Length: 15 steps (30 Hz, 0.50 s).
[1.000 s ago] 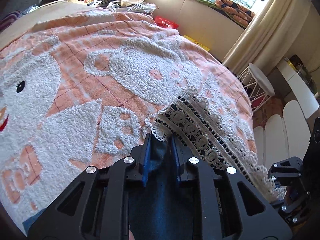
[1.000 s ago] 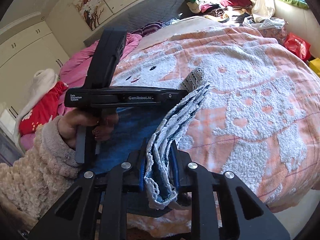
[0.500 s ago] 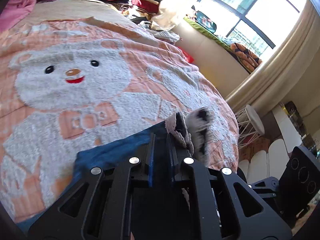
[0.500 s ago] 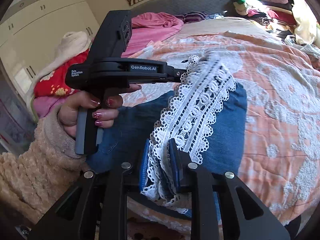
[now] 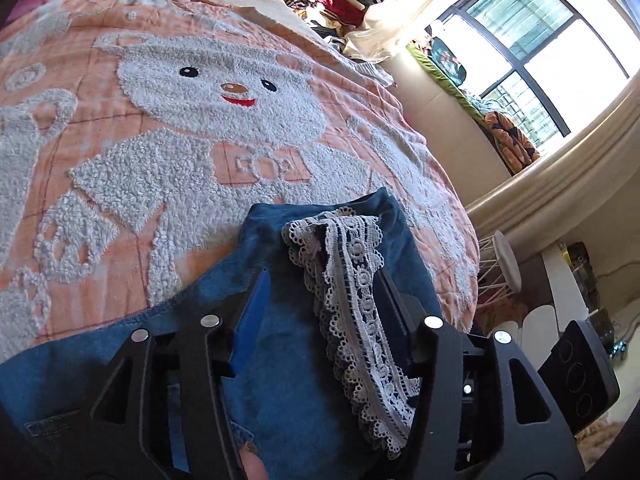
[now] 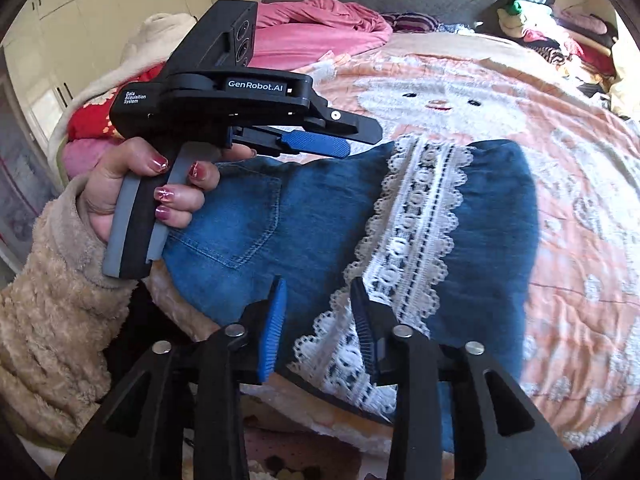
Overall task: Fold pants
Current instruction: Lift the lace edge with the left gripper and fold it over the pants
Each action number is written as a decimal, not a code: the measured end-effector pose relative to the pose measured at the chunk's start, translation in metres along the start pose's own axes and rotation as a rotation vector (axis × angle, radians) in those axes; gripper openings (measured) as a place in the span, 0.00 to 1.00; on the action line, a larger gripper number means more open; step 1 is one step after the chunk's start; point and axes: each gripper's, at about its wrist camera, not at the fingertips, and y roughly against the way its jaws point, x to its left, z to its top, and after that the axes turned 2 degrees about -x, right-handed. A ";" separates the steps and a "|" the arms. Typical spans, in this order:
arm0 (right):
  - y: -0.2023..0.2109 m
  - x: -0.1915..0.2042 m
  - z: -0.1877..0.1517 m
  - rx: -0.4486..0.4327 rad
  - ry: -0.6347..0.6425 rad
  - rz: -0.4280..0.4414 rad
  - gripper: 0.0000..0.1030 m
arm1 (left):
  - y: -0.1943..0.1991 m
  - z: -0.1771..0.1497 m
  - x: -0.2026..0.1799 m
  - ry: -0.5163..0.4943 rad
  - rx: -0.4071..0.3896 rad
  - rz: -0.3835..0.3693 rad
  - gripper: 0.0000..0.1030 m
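Observation:
Blue denim pants (image 6: 492, 216) with a white lace hem (image 6: 416, 216) lie folded over on the peach bear blanket near the bed's front edge. They also show in the left wrist view (image 5: 280, 344), with the lace hem (image 5: 352, 292) draped across the denim. My left gripper (image 5: 320, 276) is open, its jaws spread either side of the lace; it also shows from the side in the right wrist view (image 6: 320, 146). My right gripper (image 6: 320, 300) is open just above the lace end and holds nothing.
The peach blanket with a white bear (image 5: 224, 92) covers the bed. Piled clothes (image 6: 552, 28) lie at the far end, pink bedding (image 6: 320, 28) at the back left. A white stool (image 5: 506, 260) stands beside the bed, below a window (image 5: 540, 44).
Both grippers have opened and let go of the lace hem. The pants leg has been carried over and now lies folded on the blanket.

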 end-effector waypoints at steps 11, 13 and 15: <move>0.007 0.028 -0.041 0.020 0.171 -0.130 0.56 | -0.044 -0.001 -0.004 0.033 0.090 0.072 0.61; -0.002 0.036 -0.043 0.017 0.234 -0.162 0.64 | -0.047 0.001 -0.006 0.037 0.089 0.079 0.63; -0.016 0.035 -0.045 0.045 0.245 -0.192 0.64 | -0.049 0.002 -0.010 0.031 0.092 0.092 0.63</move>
